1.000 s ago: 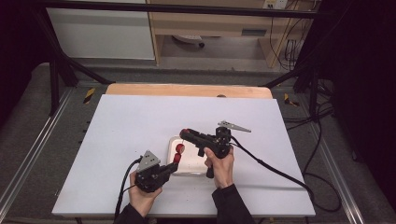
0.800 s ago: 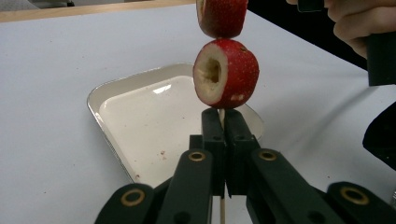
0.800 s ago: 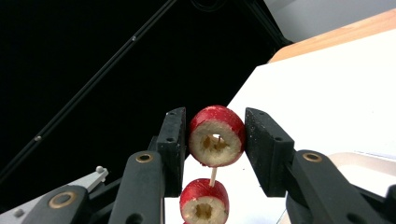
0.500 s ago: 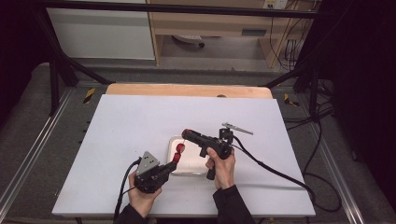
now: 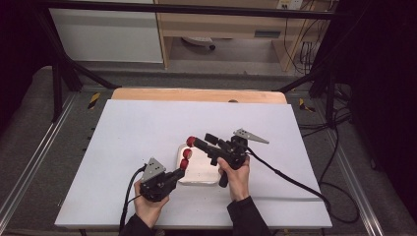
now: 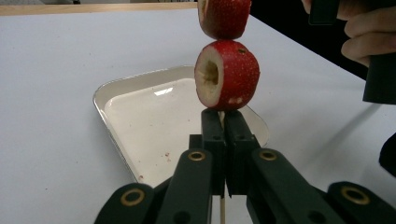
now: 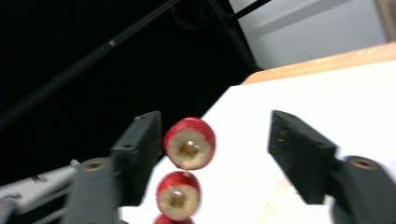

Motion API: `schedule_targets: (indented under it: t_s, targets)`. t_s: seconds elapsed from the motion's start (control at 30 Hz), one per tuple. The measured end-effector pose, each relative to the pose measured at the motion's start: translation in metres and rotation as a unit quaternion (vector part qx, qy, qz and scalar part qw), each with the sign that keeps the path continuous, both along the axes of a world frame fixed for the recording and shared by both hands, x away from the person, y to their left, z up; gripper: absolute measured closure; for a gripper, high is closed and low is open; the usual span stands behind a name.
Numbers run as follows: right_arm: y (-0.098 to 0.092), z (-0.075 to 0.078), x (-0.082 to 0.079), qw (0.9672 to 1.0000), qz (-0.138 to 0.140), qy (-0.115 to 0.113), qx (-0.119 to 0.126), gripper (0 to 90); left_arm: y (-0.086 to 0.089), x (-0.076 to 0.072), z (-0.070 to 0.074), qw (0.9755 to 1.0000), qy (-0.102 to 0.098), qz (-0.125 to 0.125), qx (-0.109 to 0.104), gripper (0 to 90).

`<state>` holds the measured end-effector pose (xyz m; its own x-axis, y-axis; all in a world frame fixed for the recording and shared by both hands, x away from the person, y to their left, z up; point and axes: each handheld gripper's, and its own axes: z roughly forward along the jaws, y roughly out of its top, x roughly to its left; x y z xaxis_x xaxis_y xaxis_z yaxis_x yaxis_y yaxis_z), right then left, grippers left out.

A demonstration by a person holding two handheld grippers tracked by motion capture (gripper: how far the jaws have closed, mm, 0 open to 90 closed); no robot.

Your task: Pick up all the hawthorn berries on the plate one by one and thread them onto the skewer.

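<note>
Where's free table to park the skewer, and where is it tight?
Free: the white table left of the tray, the strip between the tray and the wooden far edge, and the right side past the cable. Crowded: over the tray, where both tongs meet at the skewered red fruit.

A lab recording station: a white desk [image 5: 147,132] boxed in by a black metal frame [image 5: 59,83], dark curtains around it, loose cables [image 5: 339,147] on grey carpet (shelving behind).
</note>
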<state>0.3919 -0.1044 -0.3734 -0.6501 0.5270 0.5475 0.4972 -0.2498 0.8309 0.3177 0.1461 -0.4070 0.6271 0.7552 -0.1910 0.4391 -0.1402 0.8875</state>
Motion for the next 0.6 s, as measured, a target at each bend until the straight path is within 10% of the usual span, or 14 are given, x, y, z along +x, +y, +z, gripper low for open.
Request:
schedule_targets:
  t_s: [0.23, 0.6]
  targets:
    - [-0.013, -0.004, 0.001, 0.9929, 0.022, -0.017, -0.116, 10.5, 0.002, 0.001, -0.001, 0.9999, -0.001, -0.008, 0.011, 88.6]
    - [-0.046, -0.032, -0.006, 0.9575, 0.046, -0.043, -0.282, 2.9, 0.007, 0.005, 0.002, 0.9993, 0.005, -0.01, 0.035, 88.5]
